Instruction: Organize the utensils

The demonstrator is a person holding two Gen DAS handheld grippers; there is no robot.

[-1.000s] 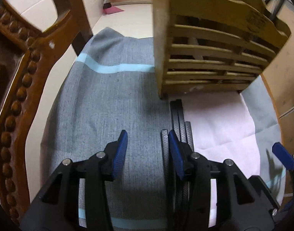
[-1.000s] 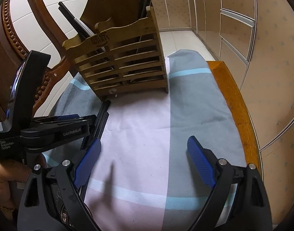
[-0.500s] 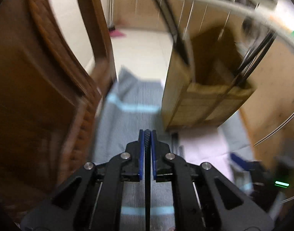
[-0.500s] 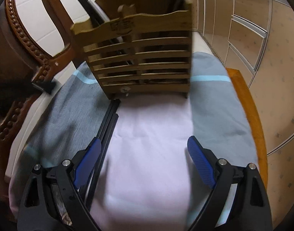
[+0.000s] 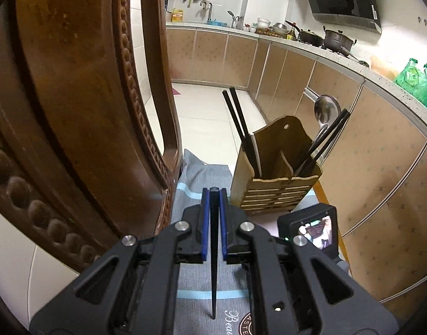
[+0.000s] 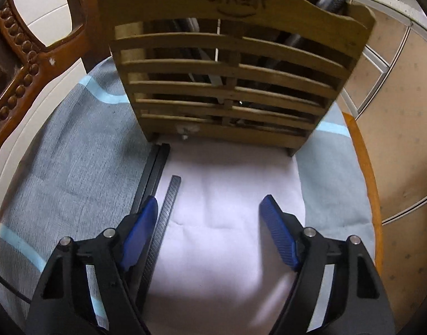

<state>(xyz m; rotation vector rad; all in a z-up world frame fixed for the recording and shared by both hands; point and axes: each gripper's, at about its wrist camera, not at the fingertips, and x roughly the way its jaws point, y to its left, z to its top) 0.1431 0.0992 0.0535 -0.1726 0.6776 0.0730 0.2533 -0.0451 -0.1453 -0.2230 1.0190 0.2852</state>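
Between our left fingers (image 5: 214, 195) a single black chopstick (image 5: 213, 254) is clamped, its thick end sitting level with the blue pads (image 5: 204, 223) and its thin tip hanging back toward the camera, above the grey cloth (image 5: 196, 178). Ahead of those fingers and a little to the right stands the wooden utensil holder (image 5: 272, 178) on the desk, with two black chopsticks (image 5: 238, 120) leaning out of its left compartment and more dark chopsticks with a steel spoon (image 5: 326, 111) leaning out of its right one. To the left of the fingers a carved wooden chair back (image 5: 82, 111) fills the view; far beyond are kitchen cabinets and a counter with pots.

Our right fingers (image 6: 209, 231) stand apart and are closing, with nothing pressed between the pads. A textured dark chopstick (image 6: 164, 220) lies on the pale pink cloth (image 6: 227, 223) just inside the left pad (image 6: 139, 231), whether touching it we cannot tell. A pair of smooth black chopsticks (image 6: 154, 170) lies just outside that pad, along the pink cloth's edge, their far ends reaching almost to the foot of the slatted holder (image 6: 227, 83), which stands straight ahead of the fingers. The striped grey cloth (image 6: 68, 162) spreads to both sides, and the orange rim of the desk (image 6: 364, 167) shows at the right.
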